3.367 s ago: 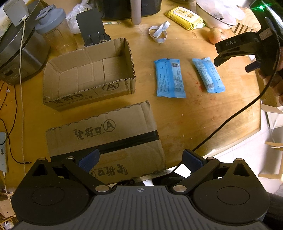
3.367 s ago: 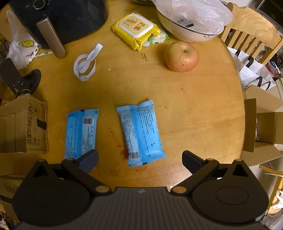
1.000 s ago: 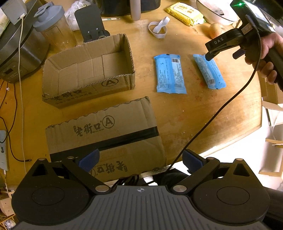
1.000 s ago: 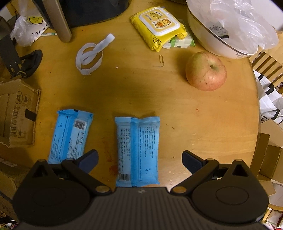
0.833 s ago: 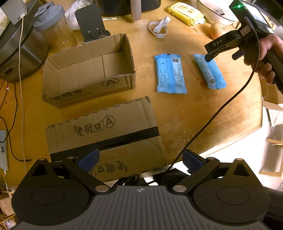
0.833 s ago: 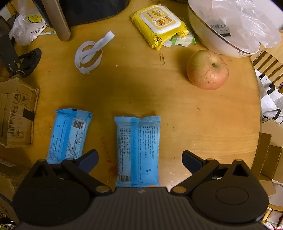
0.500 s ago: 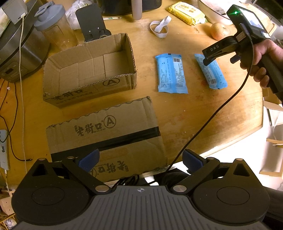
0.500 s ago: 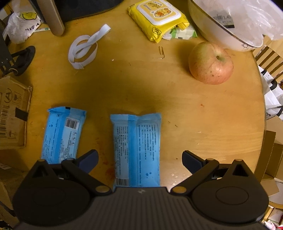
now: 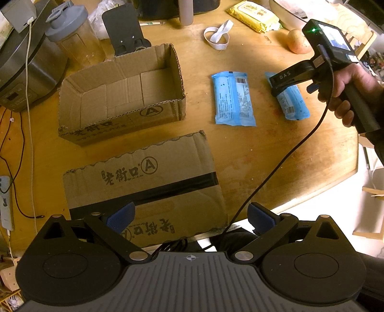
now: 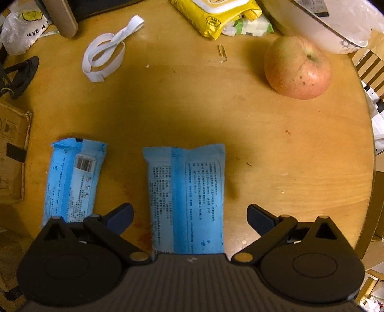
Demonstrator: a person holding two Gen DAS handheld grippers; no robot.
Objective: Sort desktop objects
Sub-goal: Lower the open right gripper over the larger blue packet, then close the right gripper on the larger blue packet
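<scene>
Item one, my right claw (image 10: 189, 217): I am holding it low over the right-hand blue packet (image 10: 187, 199), fingers spread wide and clasping nothing, the packet lying lengthwise in the gap between them. A few seconds back this claw was riding higher and further off, with both packets small in its view; it has been coming down and squaring up since, so the packet is now filling the middle of the frame and running under the claw's body. I am reading that as a grasp being lined up on this packet, though no finger is touching it as far as I can see. Item two, my left claw (image 9: 190, 217): I am keeping it back at the near edge of the table (image 9: 276, 153), also spread and holding nothing, above the flat cardboard lid (image 9: 144, 182); its view has hardly shifted. Item three, the left-hand blue packet (image 9: 232, 99): lying flat on the wood, just beside the other, neither having moved. Item four, the open cardboard box (image 9: 124, 93): standing to the left of both packets with nothing showing inside it. Item five, bystanders: an apple (image 10: 297, 68), a white loop of band (image 10: 105, 56), a yellow pack of wipes (image 10: 216, 14).
</scene>
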